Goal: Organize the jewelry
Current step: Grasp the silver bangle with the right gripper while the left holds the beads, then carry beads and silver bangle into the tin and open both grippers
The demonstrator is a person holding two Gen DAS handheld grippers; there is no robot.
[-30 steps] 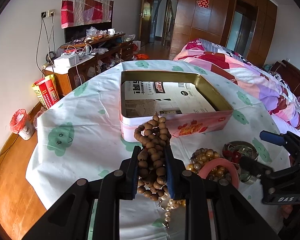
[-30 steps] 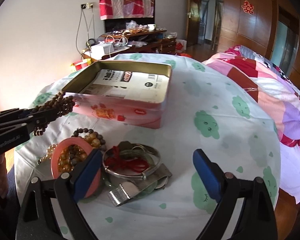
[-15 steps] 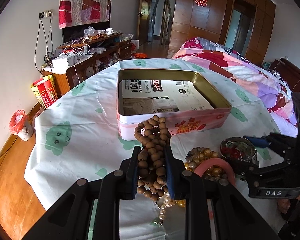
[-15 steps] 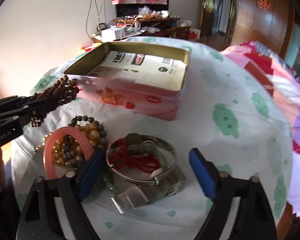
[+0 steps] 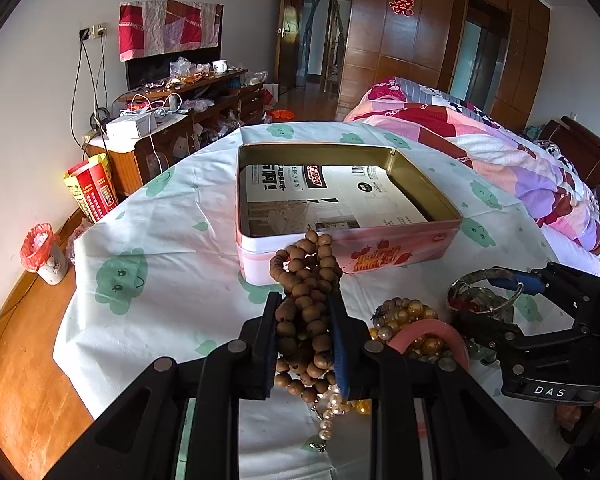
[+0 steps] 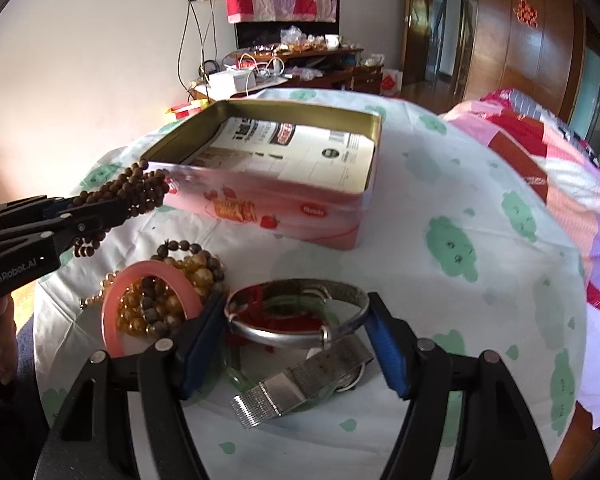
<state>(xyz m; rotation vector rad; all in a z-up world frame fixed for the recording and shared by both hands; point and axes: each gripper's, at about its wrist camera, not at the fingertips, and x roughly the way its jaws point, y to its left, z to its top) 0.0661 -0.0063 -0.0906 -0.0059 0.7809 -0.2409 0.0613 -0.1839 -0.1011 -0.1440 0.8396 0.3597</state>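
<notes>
My left gripper (image 5: 303,312) is shut on a brown wooden bead string (image 5: 305,280), held above the cloth just in front of the open pink tin (image 5: 400,248); the beads also show in the right wrist view (image 6: 132,192). My right gripper (image 6: 296,316) has its blue pads touching both sides of a silver bangle (image 6: 300,332), which lies over a red cord and a metal watch band (image 6: 296,384). A pink bangle (image 6: 148,300) and amber beads (image 6: 196,272) lie to its left. The tin (image 6: 284,208) holds only printed paper.
The table has a white cloth with green cloud prints (image 5: 120,276). Its left edge drops to a wooden floor with a small bin (image 5: 42,252). A bed with a pink quilt (image 5: 500,148) is at the right. A cluttered wooden cabinet (image 5: 172,120) stands behind.
My right gripper moved forward and down and narrowed around the silver bangle. My left gripper kept hold of the wooden beads and shifted a little toward the tin.
</notes>
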